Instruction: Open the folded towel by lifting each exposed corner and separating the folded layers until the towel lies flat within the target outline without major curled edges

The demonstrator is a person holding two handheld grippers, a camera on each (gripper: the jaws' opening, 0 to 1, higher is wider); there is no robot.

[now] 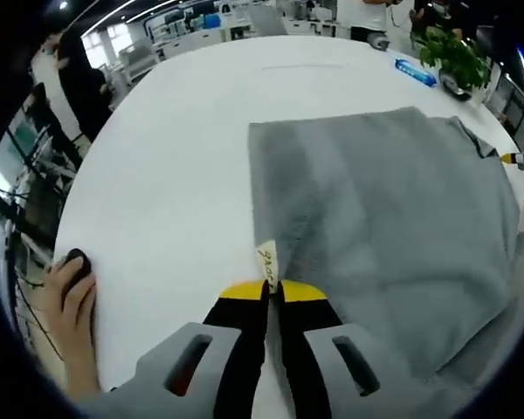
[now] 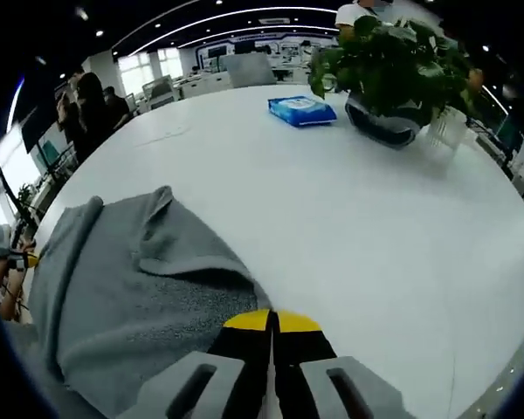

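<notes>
Both grippers are pinching the grey terry towel (image 1: 393, 227) lying on the white round table (image 1: 175, 175): left gripper (image 1: 273, 286) clamping its label tag, right gripper (image 2: 272, 319) clamping an edge.

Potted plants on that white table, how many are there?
1. A leafy potted plant stands at the table's far side in the right gripper view, right of a blue packet; the left gripper view shows it too. More may be out of view.
</notes>
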